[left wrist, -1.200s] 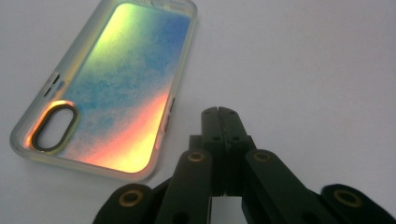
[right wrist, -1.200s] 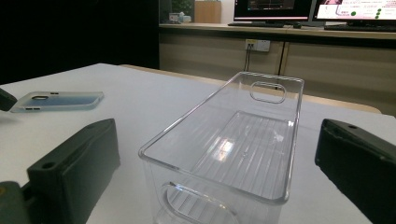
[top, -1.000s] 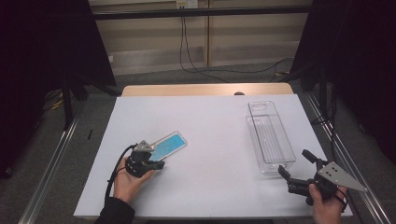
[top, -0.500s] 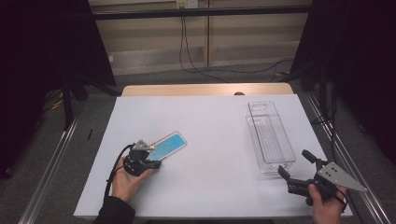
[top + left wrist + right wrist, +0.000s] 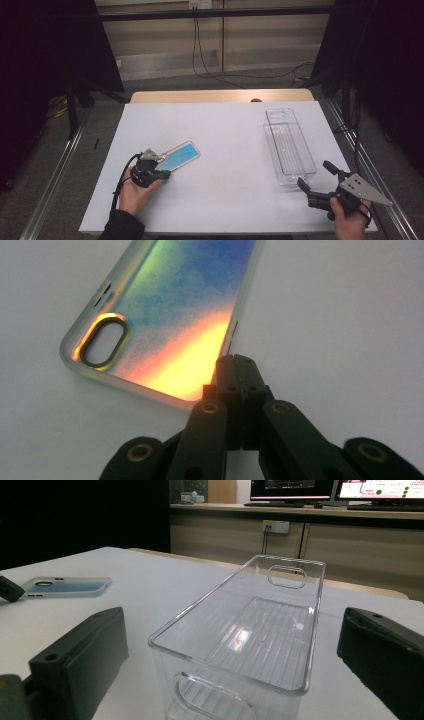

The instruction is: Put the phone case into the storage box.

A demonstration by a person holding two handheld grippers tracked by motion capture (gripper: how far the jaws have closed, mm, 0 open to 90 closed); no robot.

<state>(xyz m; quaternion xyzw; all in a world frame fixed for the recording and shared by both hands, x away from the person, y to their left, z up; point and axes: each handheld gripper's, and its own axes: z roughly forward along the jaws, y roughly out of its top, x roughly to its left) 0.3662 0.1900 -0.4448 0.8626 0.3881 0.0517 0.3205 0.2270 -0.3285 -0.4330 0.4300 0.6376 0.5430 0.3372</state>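
nothing has shifted over the last second: the left claw (image 5: pixel 235 362) stays clenched on the near edge of the phone case (image 5: pixel 175 315) lying flat on the tabletop (image 5: pixel 230 150), while the released right claw (image 5: pixel 317 180) waits by the clear bin (image 5: pixel 250 635), so the lift hasn't begun.

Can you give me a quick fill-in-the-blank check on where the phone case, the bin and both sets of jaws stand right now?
1. The left gripper has its jaws ____, their tips at the corner of the phone case.
2. The right gripper has its jaws ____, facing the near end of the clear plastic bin.
3. Inside, the clear plastic bin is ____.
4. The phone case lies flat on the white table, toward the person's ____ side.

Missing words: shut; open; empty; left
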